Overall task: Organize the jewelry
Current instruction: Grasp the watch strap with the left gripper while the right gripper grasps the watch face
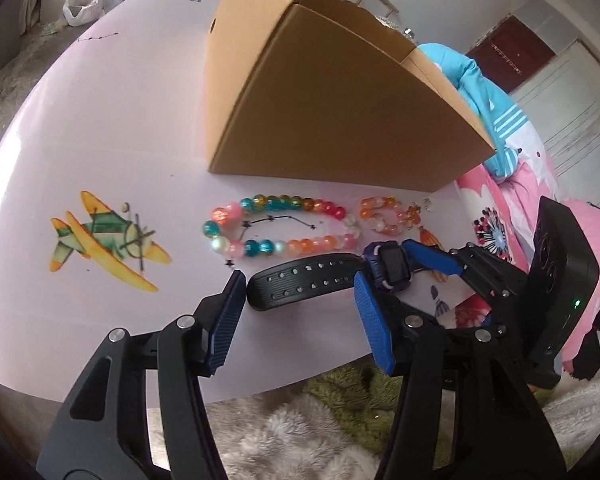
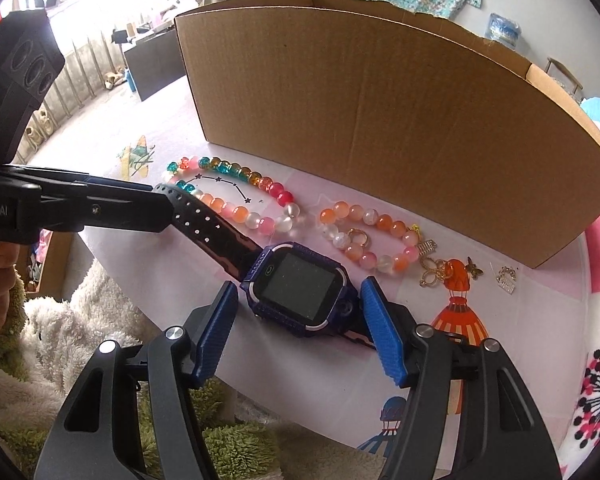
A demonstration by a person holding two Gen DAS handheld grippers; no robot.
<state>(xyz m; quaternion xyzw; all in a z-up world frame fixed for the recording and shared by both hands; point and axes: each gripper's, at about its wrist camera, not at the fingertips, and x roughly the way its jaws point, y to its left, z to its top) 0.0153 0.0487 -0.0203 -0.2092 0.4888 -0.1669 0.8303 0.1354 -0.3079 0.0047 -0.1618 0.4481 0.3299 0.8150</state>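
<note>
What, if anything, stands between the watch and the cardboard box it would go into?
The long bead necklace and the orange bead bracelet lie on the table between the watch and the cardboard box. The box's near wall also stands tall, so the watch would probably have to be lifted over it.

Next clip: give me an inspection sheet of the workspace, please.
Surface: pale pink table with cartoon prints.
Job's things: smartwatch, long bead string, short bead bracelet, gold charms, open cardboard box.
Clutter: nothing seen.
Grippers: left hand-held gripper flanks the smartwatch's strap, contact unclear; right hand-held gripper open around the smartwatch's case.
Cables: nothing seen.
Surroundings: fluffy throw, pink bedding, plastic bag.
</note>
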